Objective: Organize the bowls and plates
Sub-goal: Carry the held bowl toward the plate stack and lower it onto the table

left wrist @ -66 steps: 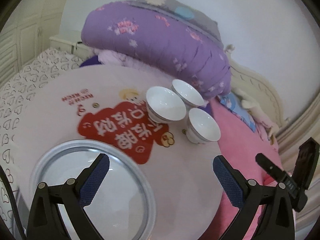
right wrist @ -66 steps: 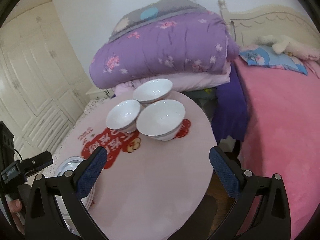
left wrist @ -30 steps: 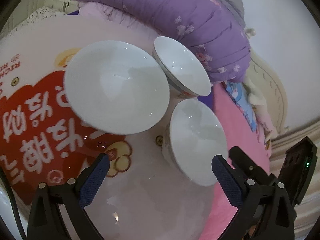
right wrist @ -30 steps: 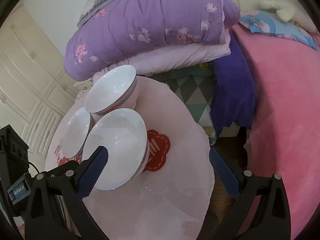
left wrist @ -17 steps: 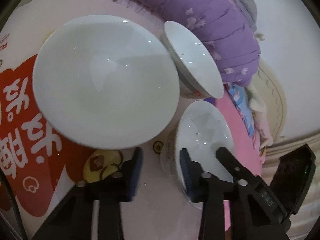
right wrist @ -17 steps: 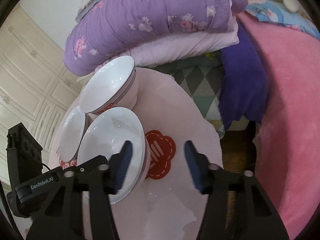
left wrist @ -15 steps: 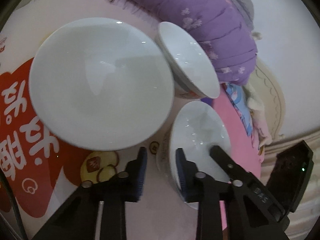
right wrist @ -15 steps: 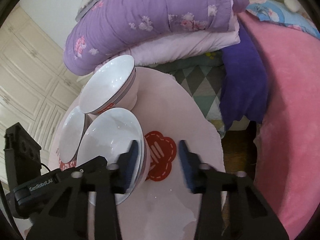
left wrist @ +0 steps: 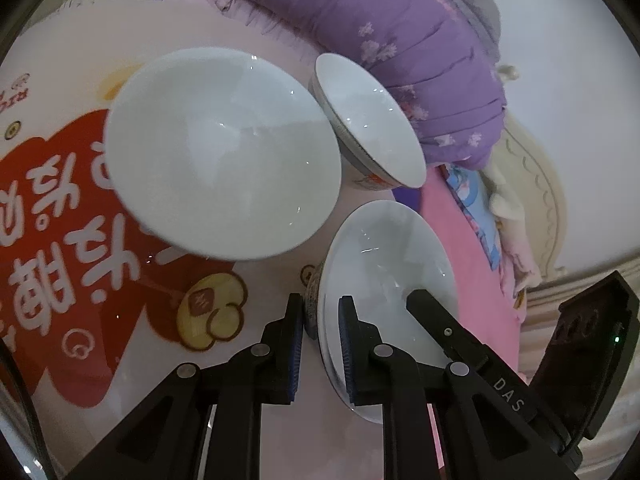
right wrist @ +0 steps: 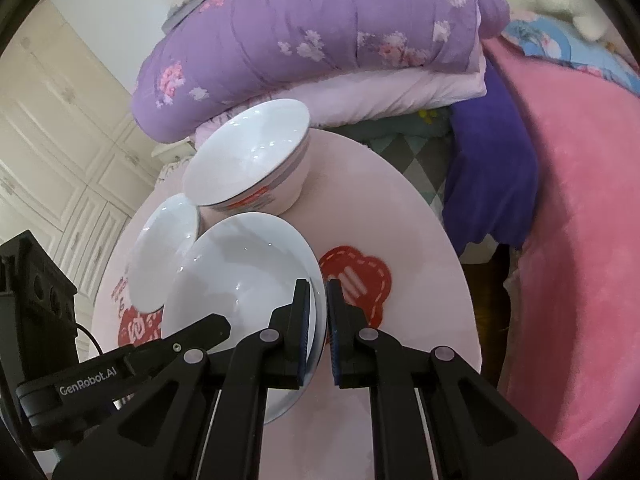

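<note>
both grippers on the same white bowl, opposite sides of the rim.

left gripper [left wrist: 319, 322]: jaws have just been closing, now pinching the near rim of the nearest bowl [left wrist: 390, 256], one blue pad outside the wall, one inside. a thin gap still shows between the outer pad and the rim in the left wrist view, so contact on that side is hard to confirm; the inner pad sits against the inside surface.

right gripper [right wrist: 318, 300]: jaws closed down, pads pressed onto the rim of that bowl [right wrist: 240, 280] from its other side, with only the thin rim edge between them. in its own view the left gripper's black finger reaches in from the lower left, over the bowl's edge.

bowl sits on the round pink table [right wrist: 420, 240], beside a red cloud-shaped sticker [right wrist: 356, 276]. whether its foot is off the table i cannot tell.

two more white bowls, close together: a larger-looking one [left wrist: 220, 152] over the red printed graphic [left wrist: 72, 240], and one with a red pattern on its outer wall [right wrist: 252, 156] at the far edge, nearest the folded purple quilt [right wrist: 320, 28]. the three rims nearly touch.

pink blanket [right wrist: 580, 200] on the bed to the right of the table.
</note>
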